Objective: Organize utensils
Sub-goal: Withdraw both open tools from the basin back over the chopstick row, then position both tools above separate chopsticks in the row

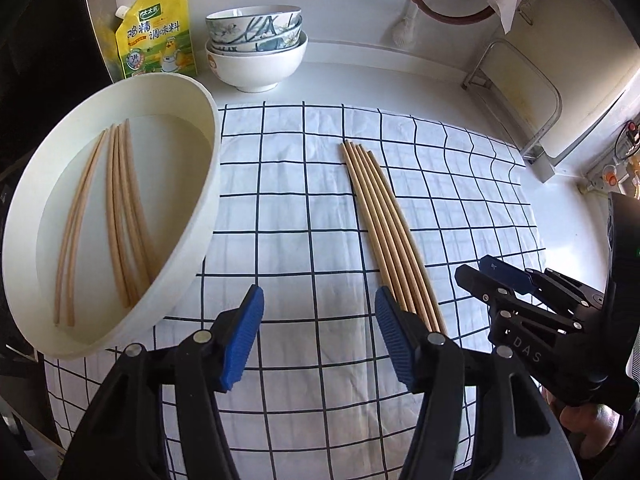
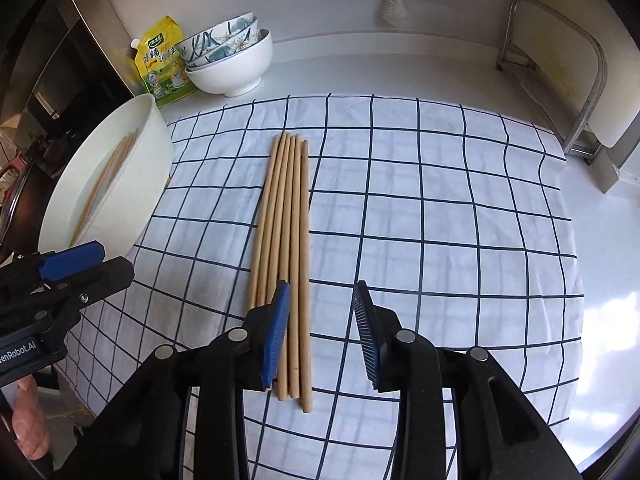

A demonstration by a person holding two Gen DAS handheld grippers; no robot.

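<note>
**Chopsticks sorted between basin and cloth on kitchen bench**

A white bench [image 2: 400,76] carries a blue-checked cloth [image 2: 440,240], laid out apparently as a sorting surface for loose utensils. At its left edge sits a round white basin [image 1: 192,216], holding several wooden chopsticks [image 1: 120,208] on its floor. A second bundle of chopsticks [image 2: 286,240] lies side by side on the cloth, tips toward the wall, neatly aligned, probably so they can be taken up one at a time. The left tongs [image 1: 318,336] hang released above the cloth, grasping nothing, between basin and bundle. The right tongs [image 2: 322,332] are likewise spread and empty, poised over the near ends of the bundle, with one blue pad over the sticks (whether it touches them cannot be told). Behind, stacked bowls [image 1: 256,44] and a yellow seasoning pouch [image 1: 158,36] stand against the wall, well clear of the work. The basin's tall rim looks the only obstacle to any transfer.
</note>
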